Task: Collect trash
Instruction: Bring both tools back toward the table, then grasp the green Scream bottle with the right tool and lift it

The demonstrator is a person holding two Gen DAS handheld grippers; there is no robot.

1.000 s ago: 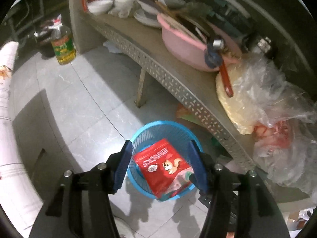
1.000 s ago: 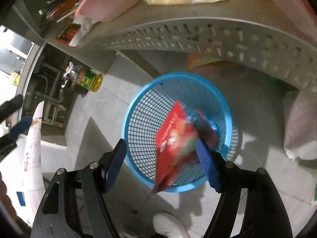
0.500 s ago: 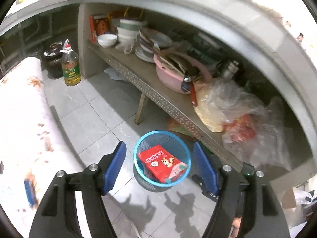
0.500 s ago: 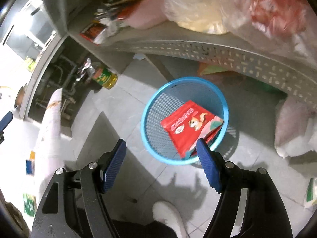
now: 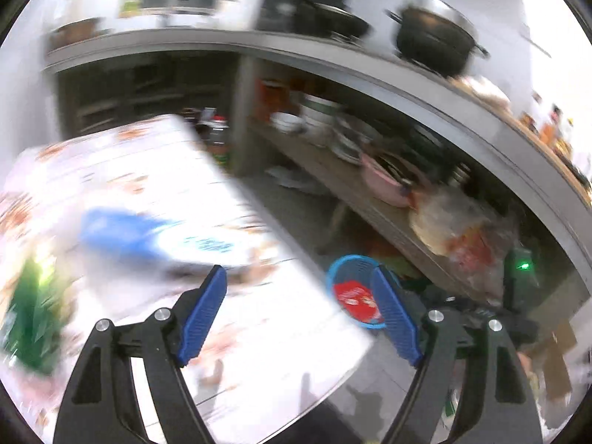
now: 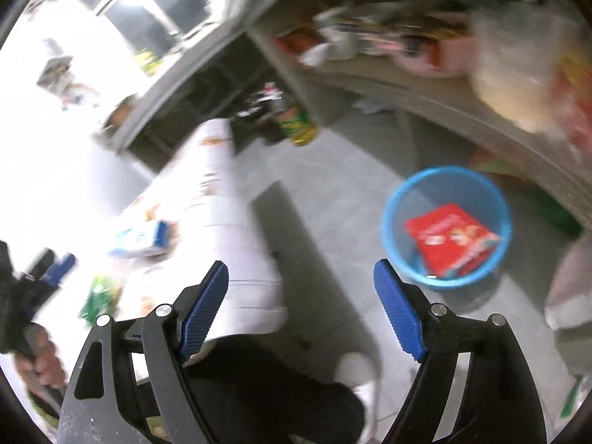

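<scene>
A blue mesh trash basket (image 6: 407, 199) stands on the tiled floor with a red snack packet (image 6: 449, 238) lying in it; the basket (image 5: 335, 270) and packet (image 5: 353, 296) also show in the left wrist view. My right gripper (image 6: 301, 305) is open and empty, left of the basket and above it. My left gripper (image 5: 301, 310) is open and empty over the edge of a white patterned table (image 5: 259, 318). On the table lie a blurred blue-and-white pack (image 5: 148, 236) and a green wrapper (image 5: 31, 318). The pack (image 6: 142, 238) and wrapper (image 6: 98, 296) also show in the right wrist view.
A low metal shelf (image 5: 333, 181) holds bowls, a pink basin (image 5: 384, 185) and plastic bags (image 5: 455, 229). A counter above carries a black pot (image 5: 433, 42). An oil bottle (image 6: 298, 124) stands on the floor. The person's leg and white shoe (image 6: 360, 373) are below the right gripper.
Both grippers have risen and swung left, away from the basket toward the table. The basket now looks smaller and farther off. The red packet stays in it.
</scene>
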